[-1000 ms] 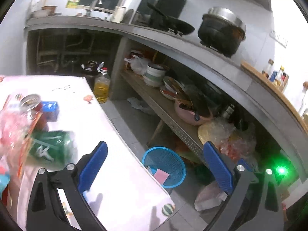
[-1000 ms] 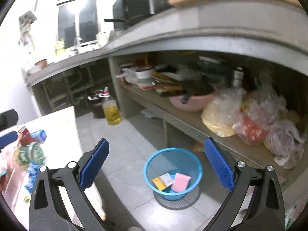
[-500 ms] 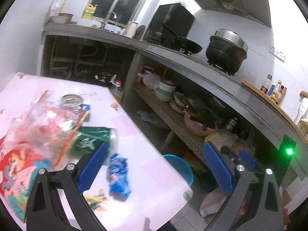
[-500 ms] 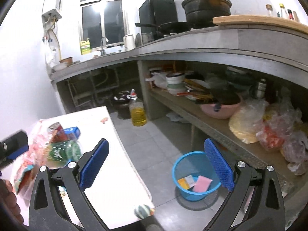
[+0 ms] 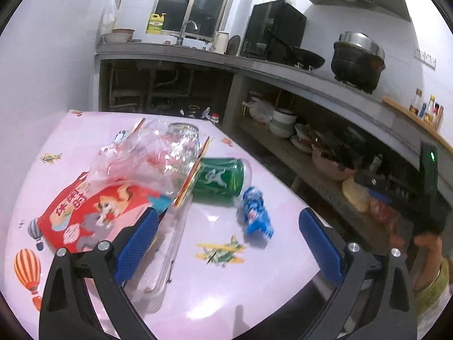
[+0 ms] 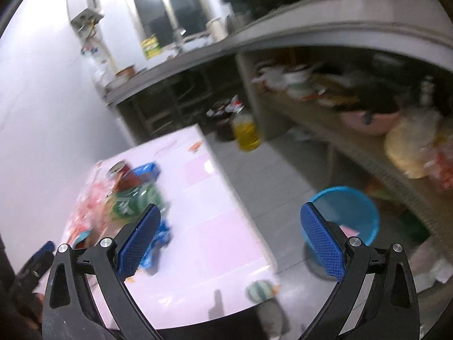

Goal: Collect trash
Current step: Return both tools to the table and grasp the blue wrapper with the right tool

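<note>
Trash lies on a pink table: a green can, a crumpled blue wrapper, a red snack bag and clear plastic bags. My left gripper is open above the table, with the blue wrapper and can just ahead of its fingers. My right gripper is open above the table's near right part. The green can and blue wrapper lie by its left finger. A blue basket stands on the floor to the right, holding a pink item.
A concrete counter with a pot and pan runs along the back, with a cluttered shelf beneath. A yellow oil bottle stands on the floor beyond the table. The other hand-held gripper shows at right.
Both grippers swung left from the floor and basket toward the table. The trash pile now fills the left wrist view; the basket slid to the right in the right wrist view.
</note>
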`<action>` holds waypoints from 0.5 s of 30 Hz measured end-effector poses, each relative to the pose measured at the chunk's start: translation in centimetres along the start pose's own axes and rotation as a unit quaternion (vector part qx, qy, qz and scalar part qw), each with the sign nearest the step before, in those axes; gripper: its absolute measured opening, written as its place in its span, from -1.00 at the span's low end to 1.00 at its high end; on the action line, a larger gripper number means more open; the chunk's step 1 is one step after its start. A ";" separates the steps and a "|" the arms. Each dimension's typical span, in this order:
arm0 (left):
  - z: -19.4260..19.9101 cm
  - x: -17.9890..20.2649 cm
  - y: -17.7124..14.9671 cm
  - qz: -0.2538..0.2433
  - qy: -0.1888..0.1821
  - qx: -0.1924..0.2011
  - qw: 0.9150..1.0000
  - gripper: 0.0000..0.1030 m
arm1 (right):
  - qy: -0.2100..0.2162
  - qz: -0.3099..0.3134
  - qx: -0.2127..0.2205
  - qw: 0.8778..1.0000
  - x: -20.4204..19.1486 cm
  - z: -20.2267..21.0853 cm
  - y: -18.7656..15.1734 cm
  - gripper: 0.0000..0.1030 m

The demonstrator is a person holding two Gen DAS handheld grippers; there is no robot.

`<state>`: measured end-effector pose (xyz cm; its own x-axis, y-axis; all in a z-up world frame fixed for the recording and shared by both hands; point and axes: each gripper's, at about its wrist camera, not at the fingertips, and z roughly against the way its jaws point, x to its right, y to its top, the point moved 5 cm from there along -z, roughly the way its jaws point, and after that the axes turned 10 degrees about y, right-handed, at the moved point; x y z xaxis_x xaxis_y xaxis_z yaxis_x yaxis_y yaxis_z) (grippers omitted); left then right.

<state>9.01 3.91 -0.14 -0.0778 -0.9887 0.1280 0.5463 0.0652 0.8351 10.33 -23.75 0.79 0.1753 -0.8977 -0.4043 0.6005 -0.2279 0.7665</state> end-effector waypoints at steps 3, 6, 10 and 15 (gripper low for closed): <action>0.0 -0.4 -0.6 -0.012 0.008 -0.007 1.000 0.89 | 0.030 -0.005 -0.047 0.998 -1.6 -2.5 -0.8 0.85; 0.3 -0.8 -0.9 -0.022 0.025 -0.001 0.999 0.89 | 0.045 0.002 -0.083 0.996 -2.9 -4.9 -1.6 0.82; 0.4 -1.8 -1.0 -0.020 0.041 0.005 0.999 0.89 | 0.068 0.005 -0.129 0.989 -4.8 -8.3 -2.8 0.71; 0.5 -2.8 -0.6 -0.011 0.047 0.006 0.999 0.89 | 0.080 0.023 -0.173 0.981 -6.4 -12.0 -3.9 0.51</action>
<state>8.44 6.67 -0.75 -0.0109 -0.9982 0.0596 0.5359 0.0445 0.8431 16.21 -12.58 -5.61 0.3121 -0.8273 -0.4671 0.8135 -0.0212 0.5811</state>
